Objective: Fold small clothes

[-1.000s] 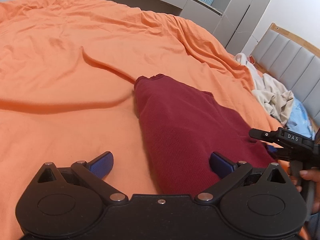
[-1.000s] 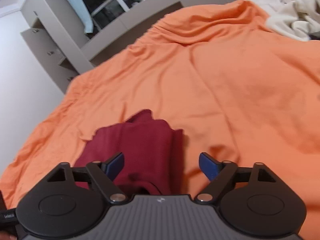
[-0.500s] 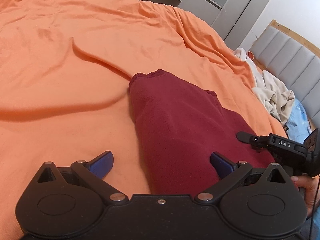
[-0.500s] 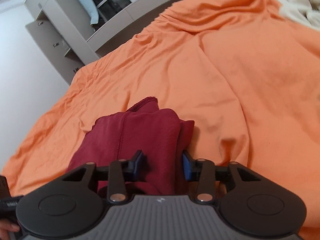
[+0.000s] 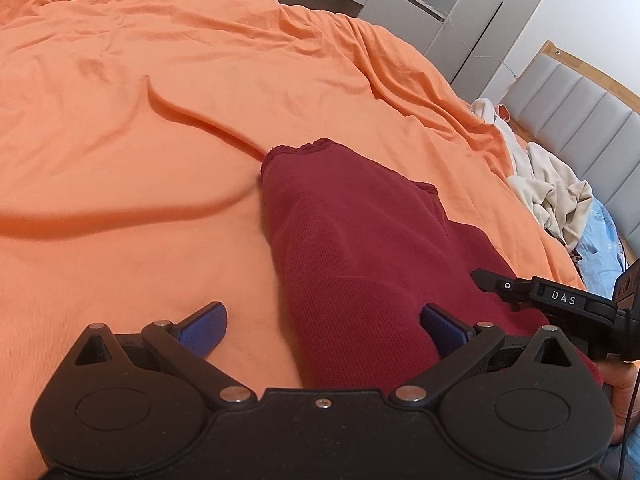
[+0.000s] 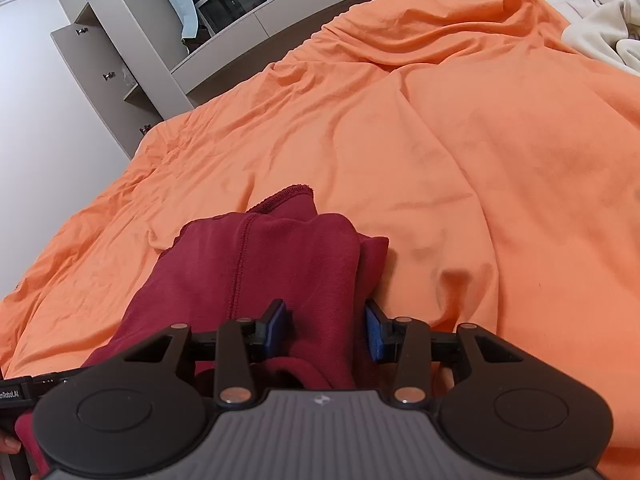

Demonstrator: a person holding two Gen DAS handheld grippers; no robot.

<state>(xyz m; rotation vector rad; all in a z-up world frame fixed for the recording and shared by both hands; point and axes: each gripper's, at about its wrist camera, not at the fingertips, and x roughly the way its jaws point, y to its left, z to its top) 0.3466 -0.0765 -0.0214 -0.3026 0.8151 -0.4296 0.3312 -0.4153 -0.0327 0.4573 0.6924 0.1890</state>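
Observation:
A dark red knit garment (image 5: 360,248) lies folded lengthwise on the orange bed sheet (image 5: 160,160). My left gripper (image 5: 322,312) is open wide at its near end. Its left pad sits over bare sheet and its right pad over the fabric. In the right wrist view the same garment (image 6: 260,272) is bunched into a thick fold. My right gripper (image 6: 325,320) has both blue pads against that fold, and its jaws are easing open slightly. The right gripper's black housing (image 5: 560,300) shows at the garment's right side, with a hand (image 5: 620,384) below it.
A heap of cream and white clothes (image 5: 552,196) lies at the bed's right side near a grey padded headboard (image 5: 580,112). It shows top right in the right wrist view as pale clothes (image 6: 592,20). Grey cabinets (image 6: 100,60) stand beyond the bed's far edge.
The right gripper's jaws came in from wide apart onto the garment's folded edge, bunching it. The left gripper slid a little forward and lower, staying open.

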